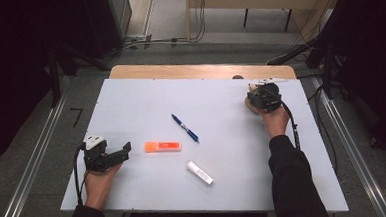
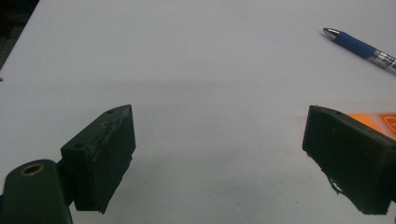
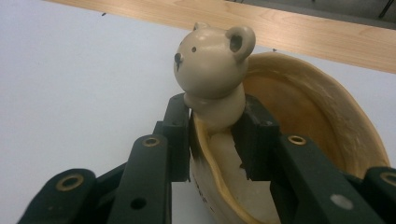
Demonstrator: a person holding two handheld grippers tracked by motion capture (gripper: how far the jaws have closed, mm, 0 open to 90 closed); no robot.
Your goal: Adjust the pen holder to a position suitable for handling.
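Right gripper (image 3: 212, 135) clamps bear bowl (image 3: 299, 116); no legible writing.

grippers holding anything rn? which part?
Right gripper is shut on the bear dish, clamping the bear figure's body at the rim. Left gripper is open, holding nothing.

No legible text anywhere (marker label too blurred).

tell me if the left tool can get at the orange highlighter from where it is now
Probably yes. The left tool lies open on the table, its jaws pointing toward the orange highlighter, with bare white tabletop between them. The blue pen and white tube lie off that line.
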